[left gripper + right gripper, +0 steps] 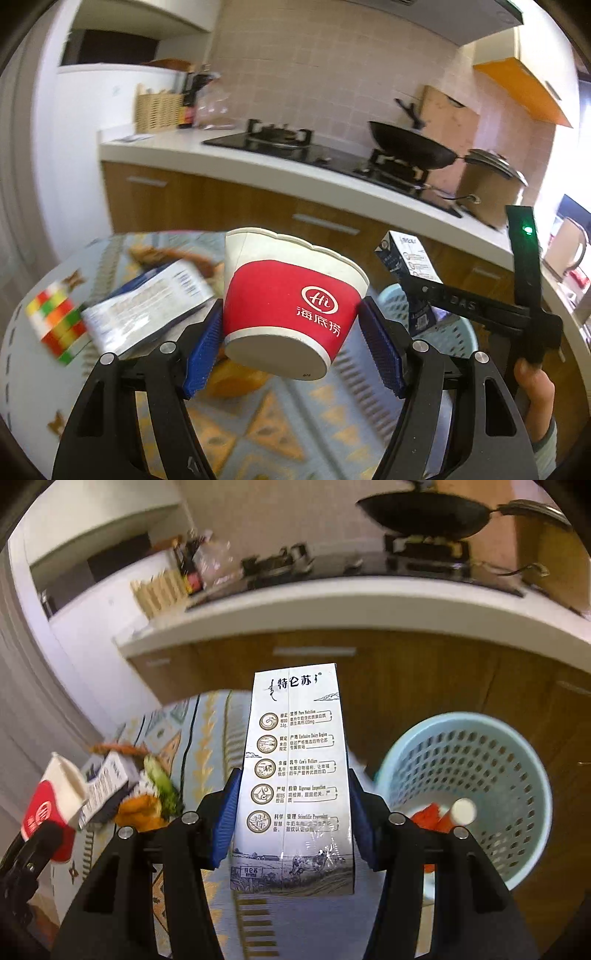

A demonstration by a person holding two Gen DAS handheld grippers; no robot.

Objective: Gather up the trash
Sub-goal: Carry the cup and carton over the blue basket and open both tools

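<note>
Nearest to you, your left gripper (291,328) is clamped on the red paper cup (291,306), the blue pads (202,356) pressing its sides low on the red band. The cup hangs tilted with its rim away from you, clear of the patterned tablecloth (266,435), so it looks ready to be carried rather than set down.

Your right gripper (293,812) is closed on the milk carton (295,775), pads flat against its two narrow sides near the lower half; that keeps the tall box upright and steady above the table.

Just beyond the cup lie a blurred blue-and-white packet (155,299), a coloured cube (59,325) and food scraps (147,801), left on the cloth, probably the next pickups.

To the right of the carton stands the pale blue perforated basket (480,746), already holding something orange and a white-capped item. It sits at the table's edge, near your right hand, so the carton likely goes in first.

Farther off run the counter (332,177) and the wok (410,146).
</note>
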